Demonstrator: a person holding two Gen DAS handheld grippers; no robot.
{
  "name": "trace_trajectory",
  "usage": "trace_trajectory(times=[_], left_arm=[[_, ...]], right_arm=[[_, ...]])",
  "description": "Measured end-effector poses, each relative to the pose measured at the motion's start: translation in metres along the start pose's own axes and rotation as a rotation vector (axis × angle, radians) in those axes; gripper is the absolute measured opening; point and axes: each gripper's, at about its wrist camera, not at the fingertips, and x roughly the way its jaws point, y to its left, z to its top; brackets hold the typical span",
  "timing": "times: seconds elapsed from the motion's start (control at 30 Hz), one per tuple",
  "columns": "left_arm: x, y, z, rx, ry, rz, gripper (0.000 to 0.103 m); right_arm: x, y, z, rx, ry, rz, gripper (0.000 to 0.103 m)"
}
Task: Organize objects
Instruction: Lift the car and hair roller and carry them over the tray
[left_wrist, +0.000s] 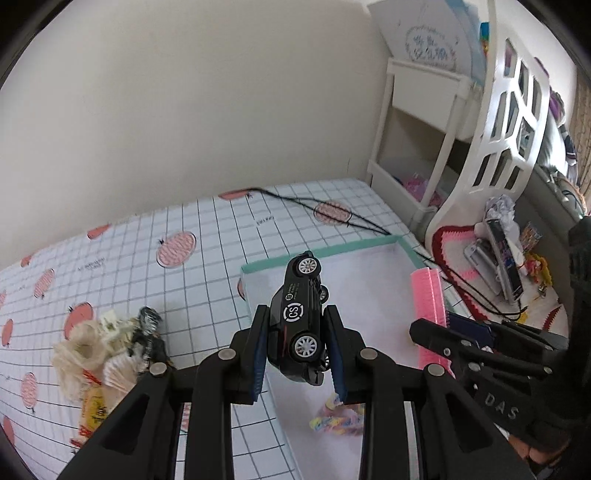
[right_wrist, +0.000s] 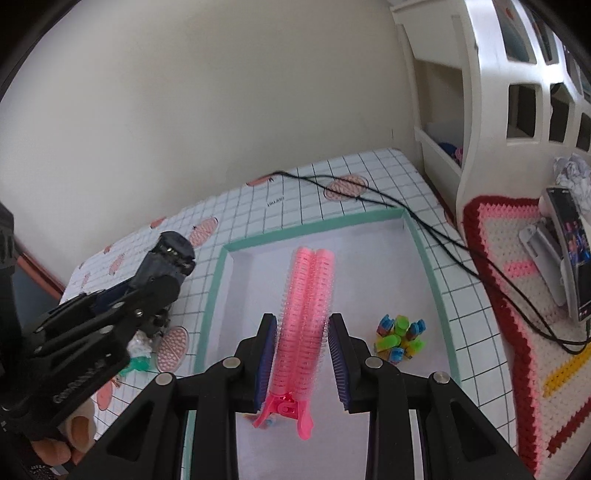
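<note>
Clamping a black toy car (left_wrist: 300, 317) between its blue-padded fingers (left_wrist: 258, 354), the left gripper (left_wrist: 298, 354) held it in the air above the near-left part of a teal-rimmed tray (left_wrist: 325, 252). The car lay on its side relative to the view, white-spoked wheels facing right, its long axis running away from the camera along the fingers. A white roundel on its dark body read "CS", with a smaller white label beyond it too fine to read.

The right gripper (right_wrist: 303, 360) was clenched on a pink bristled hair-roller clip (right_wrist: 304, 317). The clip's long axis also ran forward along the fingers, its twin rollers pointing toward the tray's far rim and its hinged pink handle end toward the camera, above the tray's pale floor. White letters "DAS" showed on the right gripper's black body in the left wrist view; the raised lettering on the left gripper's body could not be made out.

Inside the tray, a cluster of small bright blocks (right_wrist: 400, 338) in green, blue and yellow lay to the right of the clip. The tray sat on a surface under a grid-patterned cloth (left_wrist: 147, 258) with pink fruit prints. A heap of pale, fluffy items and wrappers (left_wrist: 107, 354) lay on the cloth left of the tray. A black cable (right_wrist: 424, 221) crossed the tray's far right corner toward a crocheted mat (right_wrist: 517, 266) where a phone (right_wrist: 574, 254) stood on a stand.
</note>
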Motion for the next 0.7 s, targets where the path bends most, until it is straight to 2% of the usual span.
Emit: trace_trajectory(times=[0.3, 0.7], left_arm=[[0.040, -0.003, -0.016, -0.001, 0.067, 0.008, 0.030], [0.065, -0.007, -0.028, 0.001, 0.115, -0.005, 0.030]], right_arm=[[0.030, -0.007, -0.012, 0.002, 0.063, -0.016, 0.031], [0.049, -0.010, -0.020, 0.001, 0.112, -0.032, 0.031]])
